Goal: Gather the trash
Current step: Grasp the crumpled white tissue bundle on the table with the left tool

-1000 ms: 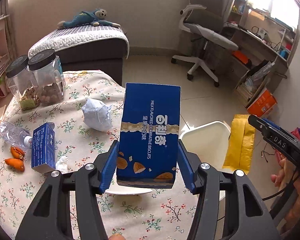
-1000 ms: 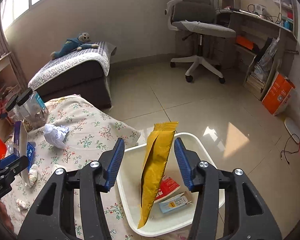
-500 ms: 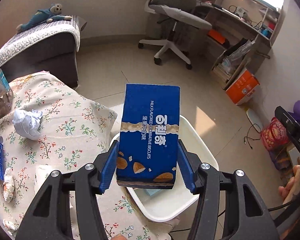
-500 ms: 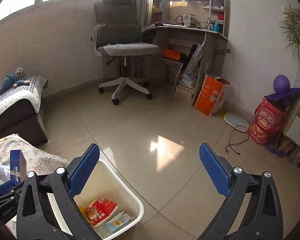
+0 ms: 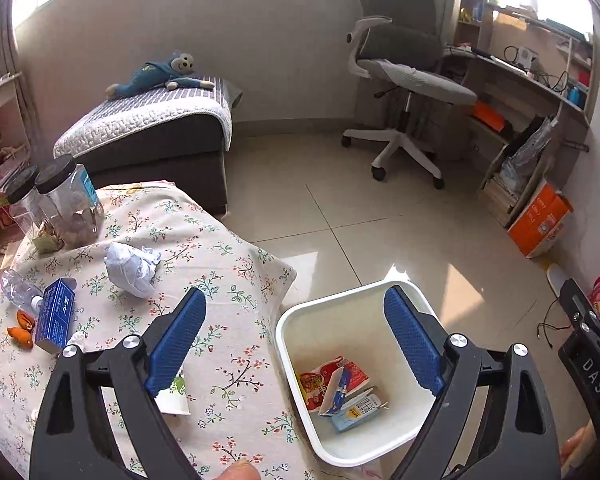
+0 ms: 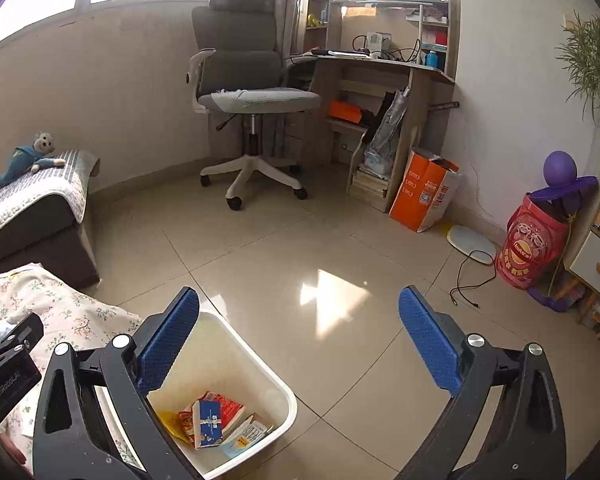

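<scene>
Trash: we see it in two places, some already lying in the white bin on the floor just off the table's near right edge, the rest spread over the flowered tablecloth.
Left gripper: we hold it wide open with nothing between its blue pads; one pad hangs over the cloth, the other over the bin's far rim.
Right gripper: we hold it spread just as wide and empty, above the bin's far side and the bare floor tiles.
Bin contents: a red snack wrapper, a blue carton tipped on edge, a pale flat packet and, in the right wrist view, a yellow pouch against the near wall.
Near table edge: a paper cup lies on its side, partly hidden behind the left pad.
Left table edge: a small blue box stands beside orange peel scraps and a plastic bottle lying flat.
Middle of the tabletop: a crumpled white paper ball sits alone, well apart from the bin.
Far left corner: two lidded jars with food inside, which we judge are not trash.
Step in hand: we judge both hands are between drops, free for the next pick.
Next move: we would swing the left gripper back over the table to the cup or the paper ball, straddle it, and close gently, since either crushes easily.
</scene>
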Motion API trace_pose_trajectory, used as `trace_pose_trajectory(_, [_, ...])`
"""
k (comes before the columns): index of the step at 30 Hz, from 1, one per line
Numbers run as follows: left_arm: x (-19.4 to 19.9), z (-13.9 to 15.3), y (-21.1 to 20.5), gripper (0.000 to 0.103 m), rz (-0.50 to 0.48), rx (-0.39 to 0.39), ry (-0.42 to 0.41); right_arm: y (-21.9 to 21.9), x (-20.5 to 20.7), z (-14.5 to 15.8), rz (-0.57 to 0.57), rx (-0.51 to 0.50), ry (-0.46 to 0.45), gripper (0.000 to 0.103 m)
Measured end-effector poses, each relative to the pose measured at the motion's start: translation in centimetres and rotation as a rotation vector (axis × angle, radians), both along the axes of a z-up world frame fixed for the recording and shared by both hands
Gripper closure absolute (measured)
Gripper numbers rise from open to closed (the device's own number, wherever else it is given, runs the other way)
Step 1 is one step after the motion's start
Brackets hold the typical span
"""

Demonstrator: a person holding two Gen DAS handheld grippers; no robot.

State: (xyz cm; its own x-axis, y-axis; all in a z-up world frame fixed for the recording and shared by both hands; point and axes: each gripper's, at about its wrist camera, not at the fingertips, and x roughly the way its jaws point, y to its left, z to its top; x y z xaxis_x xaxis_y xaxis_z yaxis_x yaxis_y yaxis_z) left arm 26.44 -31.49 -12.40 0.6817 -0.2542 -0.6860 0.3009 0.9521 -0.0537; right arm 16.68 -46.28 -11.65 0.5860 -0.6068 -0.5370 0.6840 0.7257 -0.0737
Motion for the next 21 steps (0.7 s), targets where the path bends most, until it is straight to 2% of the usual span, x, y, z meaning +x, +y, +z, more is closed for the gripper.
trace_pose_trajectory(6, [-1.5,0.5,5.7,0.014,0.097,0.064,-0.057,5.4,1.5,-0.5,0.142,-0.044,0.044,0.007])
trace_pose_trajectory(10, [-1.6,0.3,10.1,0.014,0.158,0.124,-0.043,9.7,2.4,-0.8,0.265,-0.025,0.057,0.007])
trace_pose_trajectory(13, [-1.4,-0.3,13.9,0.014,0.205,0.143,-0.010,13.2,3.0,-0.6,0.337,-0.041,0.052,0.007])
trace_pose_trajectory(17, [-1.1,-1.9,19.1,0.014,0.243,0.188,0.054,17.3,4.4,-1.3,0.439,-0.070,0.100,0.007])
trace_pose_trajectory(21, [0.5,-4.7,24.6,0.014,0.242,0.238,0.203,21.1,5.6,-2.9,0.557,-0.084,0.193,0.007])
